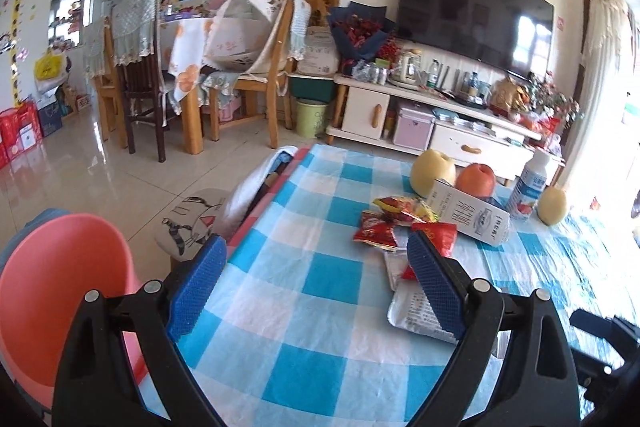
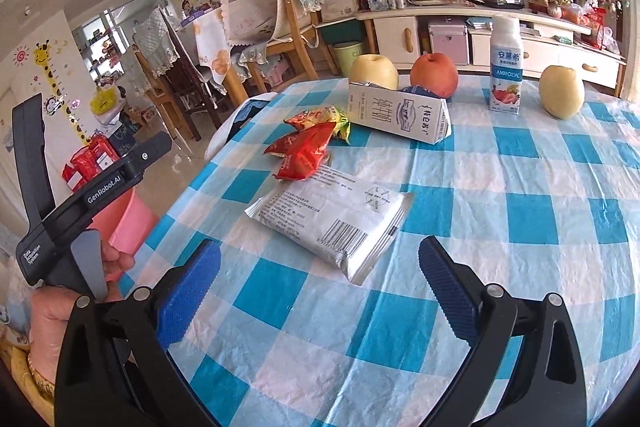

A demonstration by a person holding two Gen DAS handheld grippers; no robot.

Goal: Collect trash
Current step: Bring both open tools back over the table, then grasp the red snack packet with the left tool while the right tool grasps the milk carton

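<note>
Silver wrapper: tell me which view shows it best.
The right wrist view: the silver wrapper lies whole and unobstructed on the tablecloth, barcode visible. In the left wrist view it is partly hidden behind the left tool's finger.

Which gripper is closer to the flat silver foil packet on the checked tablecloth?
Left. The left gripper has one finger over the flat silver foil packet's edge; the right gripper hangs open just short of it.
</note>
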